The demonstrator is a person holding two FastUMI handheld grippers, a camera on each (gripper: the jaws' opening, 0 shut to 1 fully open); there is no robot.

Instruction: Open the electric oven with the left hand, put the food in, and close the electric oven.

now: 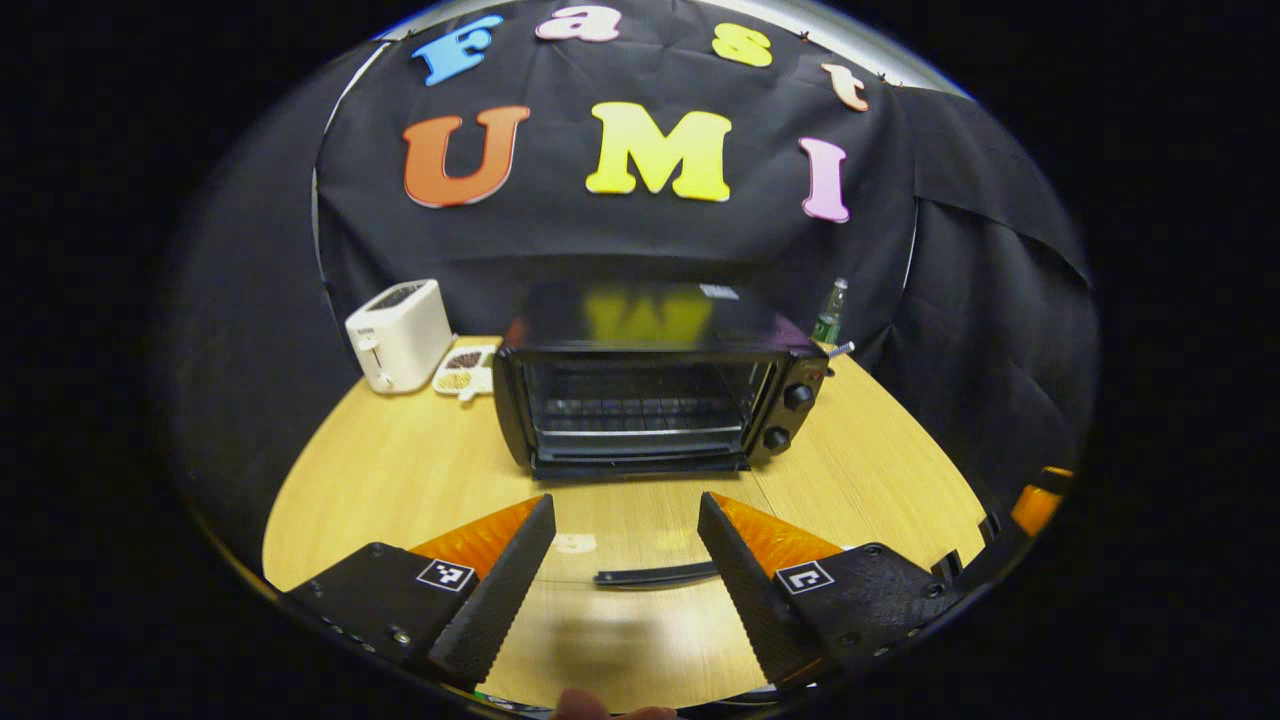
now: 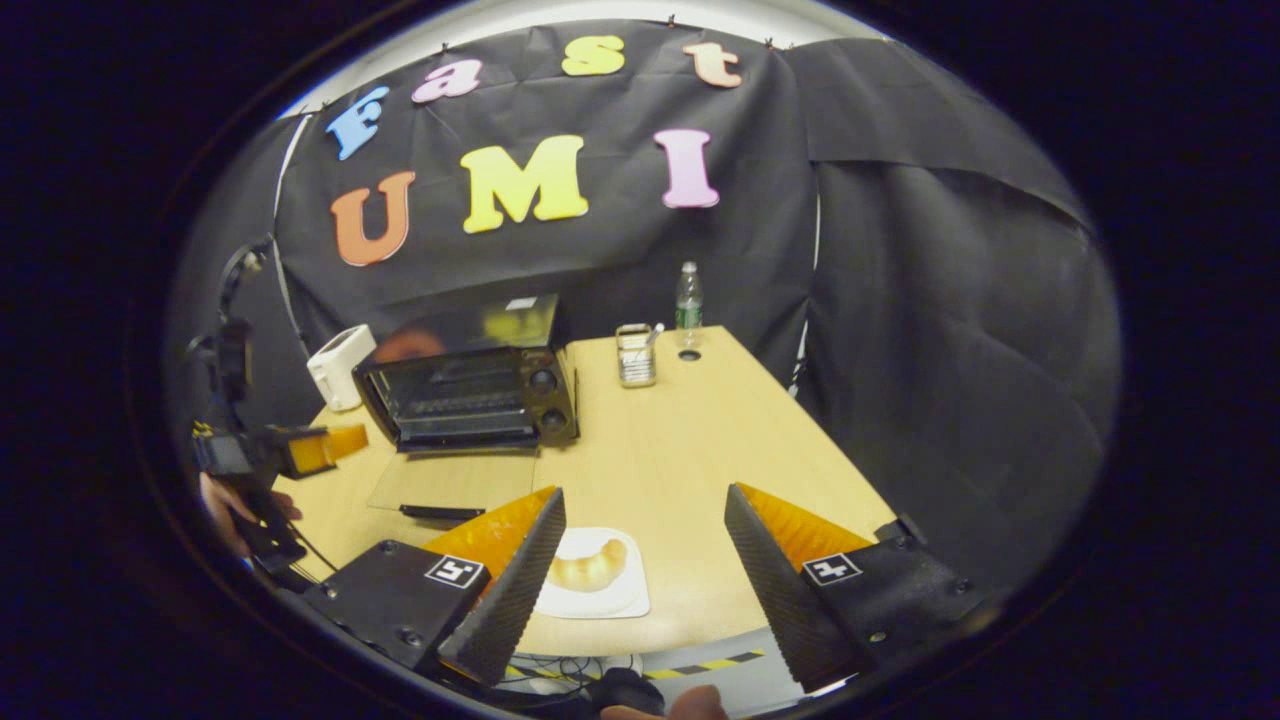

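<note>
Both jaws stand released: our right gripper [image 2: 645,560] sits just above the croissant [image 2: 590,568] on its plate [image 2: 600,600], near the table's [image 2: 680,450] front edge. It lies crosswise between the fingers, so we judge this hand nearer than our left gripper [image 1: 625,550], which faces the open oven [image 1: 640,400].

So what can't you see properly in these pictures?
- Croissant on the plate: its left end is behind the right gripper finger, right gripper view.
- Tray beside the toaster: contents too small to identify, left gripper view.
- Bottle: lower part hidden by the oven, left gripper view.
</note>
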